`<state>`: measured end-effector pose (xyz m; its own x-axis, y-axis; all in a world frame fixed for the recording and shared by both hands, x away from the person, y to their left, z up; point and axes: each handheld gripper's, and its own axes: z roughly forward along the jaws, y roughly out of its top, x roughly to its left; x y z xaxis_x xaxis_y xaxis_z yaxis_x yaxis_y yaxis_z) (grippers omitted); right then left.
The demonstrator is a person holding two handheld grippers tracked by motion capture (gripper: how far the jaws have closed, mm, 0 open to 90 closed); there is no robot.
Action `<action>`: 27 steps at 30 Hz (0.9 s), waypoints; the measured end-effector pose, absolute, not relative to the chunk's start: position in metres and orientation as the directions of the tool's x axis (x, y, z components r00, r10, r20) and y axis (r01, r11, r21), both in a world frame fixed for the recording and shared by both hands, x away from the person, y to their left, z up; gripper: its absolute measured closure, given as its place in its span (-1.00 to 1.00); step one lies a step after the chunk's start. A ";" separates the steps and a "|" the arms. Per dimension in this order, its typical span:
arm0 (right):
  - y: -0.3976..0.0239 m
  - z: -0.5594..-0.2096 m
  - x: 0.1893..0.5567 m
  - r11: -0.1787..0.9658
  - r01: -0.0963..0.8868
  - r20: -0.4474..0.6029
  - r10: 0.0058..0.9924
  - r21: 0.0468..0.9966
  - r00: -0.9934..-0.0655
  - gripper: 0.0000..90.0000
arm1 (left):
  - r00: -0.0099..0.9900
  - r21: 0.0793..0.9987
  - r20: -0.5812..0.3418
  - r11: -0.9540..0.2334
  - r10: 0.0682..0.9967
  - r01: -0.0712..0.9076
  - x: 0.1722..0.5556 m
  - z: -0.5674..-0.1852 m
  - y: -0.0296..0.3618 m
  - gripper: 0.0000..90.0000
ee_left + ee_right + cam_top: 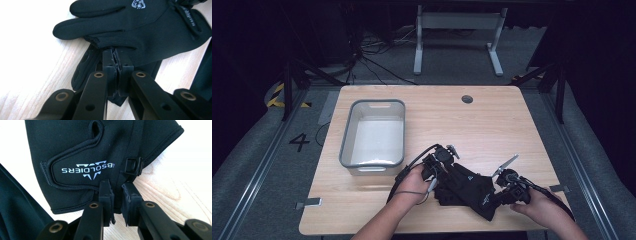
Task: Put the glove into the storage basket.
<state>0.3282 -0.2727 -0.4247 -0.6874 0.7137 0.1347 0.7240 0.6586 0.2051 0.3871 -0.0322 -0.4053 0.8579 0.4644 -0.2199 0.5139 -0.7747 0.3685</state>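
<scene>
Two black gloves lie overlapped on the wooden table near its front edge. My left gripper comes in at their left end. In the left gripper view its jaws are pressed together on the edge of the upper glove, with the second glove underneath. My right gripper is at the gloves' right end. In the right gripper view its jaws stand close together, pinching the cuff edge of the glove beside a small buckle. More black fabric lies to the left.
A grey plastic bin stands on the left half of the table, behind my left hand. A small round grommet hole is near the far edge. Cables and a white desk frame are on the floor beyond.
</scene>
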 end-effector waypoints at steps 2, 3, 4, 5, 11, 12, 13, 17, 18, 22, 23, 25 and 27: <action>-0.272 -0.424 0.328 0.660 0.722 0.127 0.713 0.208 -0.689 0.79 | 0.866 0.376 -0.213 -0.781 0.452 0.500 0.385 -0.402 -0.032 0.96; -0.272 -0.424 0.328 0.660 0.722 0.127 0.713 0.208 -0.689 0.79 | 0.866 0.376 -0.213 -0.781 0.452 0.500 0.385 -0.402 -0.032 0.96; -0.272 -0.422 0.327 0.662 0.719 0.114 0.714 0.211 -0.691 0.80 | 0.868 0.380 -0.210 -0.780 0.450 0.496 0.384 -0.401 -0.032 0.97; -0.272 -0.421 0.327 0.660 0.721 0.113 0.716 0.210 -0.689 0.80 | 0.867 0.383 -0.209 -0.778 0.452 0.498 0.383 -0.400 -0.033 0.97; -0.278 -0.406 0.325 0.634 0.734 0.121 0.731 0.243 -0.671 0.83 | 0.876 0.440 -0.196 -0.759 0.441 0.481 0.377 -0.384 -0.028 0.98; -0.280 -0.401 0.324 0.630 0.735 0.119 0.733 0.252 -0.670 0.83 | 0.876 0.440 -0.196 -0.759 0.441 0.481 0.377 -0.384 -0.028 0.98; -0.280 -0.401 0.324 0.630 0.735 0.119 0.733 0.252 -0.670 0.83 | 0.879 0.446 -0.192 -0.759 0.437 0.475 0.376 -0.382 -0.027 0.98; -0.284 -0.384 0.319 0.621 0.721 0.098 0.733 0.307 -0.673 0.84 | 0.881 0.461 -0.179 -0.753 0.439 0.469 0.373 -0.374 -0.023 0.98; -0.284 -0.382 0.319 0.619 0.719 0.097 0.733 0.315 -0.673 0.84 | 0.878 0.466 -0.182 -0.748 0.443 0.473 0.372 -0.373 -0.022 0.98; -0.283 -0.377 0.320 0.624 0.707 0.077 0.729 0.332 -0.680 0.85 | 0.878 0.476 -0.178 -0.742 0.444 0.472 0.368 -0.368 -0.017 0.98; -0.283 -0.376 0.321 0.627 0.703 0.069 0.728 0.337 -0.682 0.85 | 0.878 0.476 -0.178 -0.742 0.444 0.472 0.368 -0.368 -0.017 0.98; -0.282 -0.375 0.322 0.627 0.700 0.062 0.728 0.341 -0.683 0.85 | 0.879 0.481 -0.174 -0.740 0.444 0.470 0.365 -0.365 -0.015 0.98; -0.282 -0.372 0.324 0.628 0.691 0.051 0.726 0.356 -0.686 0.86 | 0.878 0.484 -0.169 -0.739 0.447 0.469 0.361 -0.364 -0.012 0.98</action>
